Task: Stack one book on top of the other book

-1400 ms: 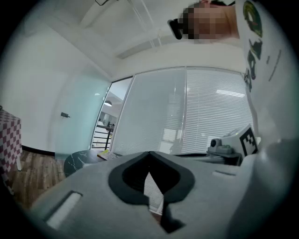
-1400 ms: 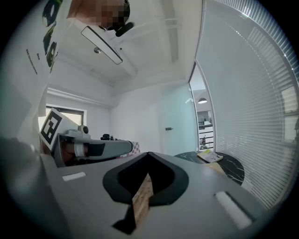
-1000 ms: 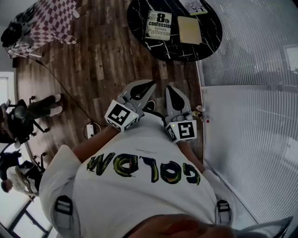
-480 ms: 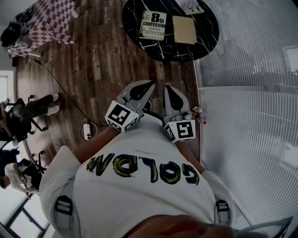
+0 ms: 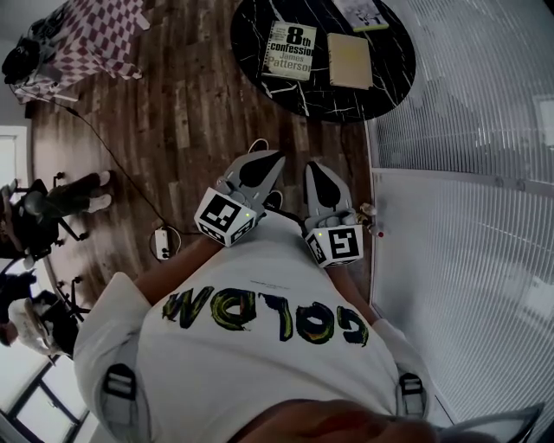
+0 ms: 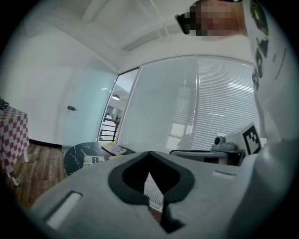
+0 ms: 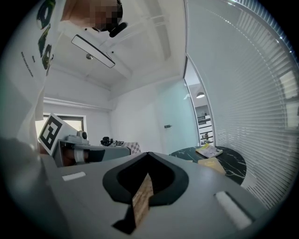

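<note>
Two books lie side by side on a round black marble table (image 5: 303, 95), far ahead of me. The left one is a pale paperback with a big "8" on its cover (image 5: 290, 50); the right one is a plain tan book (image 5: 351, 60). Both also show in the left gripper view, the paperback (image 6: 93, 161) and the tan book (image 6: 116, 157); the right gripper view shows the tan book (image 7: 211, 164). My left gripper (image 5: 264, 163) and right gripper (image 5: 317, 170) are held side by side close to my chest, well short of the table. Both are shut and hold nothing.
A third booklet (image 5: 362, 12) lies at the table's far edge. A glass wall with blinds (image 5: 467, 173) runs along the right. A table with a checkered cloth (image 5: 104, 35) stands at the far left, with office chairs and a seated person's legs (image 5: 86, 190). A cable and small box (image 5: 163, 242) lie on the wooden floor.
The table and books have shifted slightly in the head view as I move. Both grippers stay shut and side by side in front of my chest.
</note>
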A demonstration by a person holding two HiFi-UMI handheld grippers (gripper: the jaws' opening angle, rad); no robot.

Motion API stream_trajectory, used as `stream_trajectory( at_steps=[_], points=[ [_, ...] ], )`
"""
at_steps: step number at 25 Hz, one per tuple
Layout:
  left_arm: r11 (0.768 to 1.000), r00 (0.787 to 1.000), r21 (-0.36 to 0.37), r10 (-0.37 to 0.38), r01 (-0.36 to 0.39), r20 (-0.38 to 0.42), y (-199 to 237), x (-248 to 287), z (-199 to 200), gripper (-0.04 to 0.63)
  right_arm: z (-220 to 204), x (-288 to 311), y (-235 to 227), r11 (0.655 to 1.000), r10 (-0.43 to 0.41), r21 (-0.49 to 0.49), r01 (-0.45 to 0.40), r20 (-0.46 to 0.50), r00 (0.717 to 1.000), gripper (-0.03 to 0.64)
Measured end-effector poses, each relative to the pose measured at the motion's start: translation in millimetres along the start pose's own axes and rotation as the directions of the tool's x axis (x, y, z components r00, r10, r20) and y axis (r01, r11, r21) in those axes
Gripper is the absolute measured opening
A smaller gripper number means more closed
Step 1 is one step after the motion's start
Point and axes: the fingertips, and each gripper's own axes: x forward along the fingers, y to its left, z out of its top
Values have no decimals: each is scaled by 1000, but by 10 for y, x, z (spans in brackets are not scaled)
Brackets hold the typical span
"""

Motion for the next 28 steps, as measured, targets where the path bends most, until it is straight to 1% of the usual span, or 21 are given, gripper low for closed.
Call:
stream_trajectory(
  at_steps=[5,13,18,22,28],
  points=[
    [1000,1000,-9,11,-11,5,261,177,70,2,-5,296,-127,1000,6,4,-6,-29,1000,0],
    [999,999,-36,30,-29,13,951,542,319,2,171,1009,-397,1000,1,-8,-1,-44,999,0],
    [999,1000,-36,24,-23,20,1394,757,523,2,303,1531,-496,1000,6,-19,-7,-51,999,0],
    [999,1000,-46,13,-12,19,1735,880,640,2,400,1896,-546,1000,-6,-26,5,-55,998,0],
    [998,1000,-56,-14,15,20,2104,1043,736,2,462,2307,-627,999,-27,-36,25,-61,998,0]
  ],
)
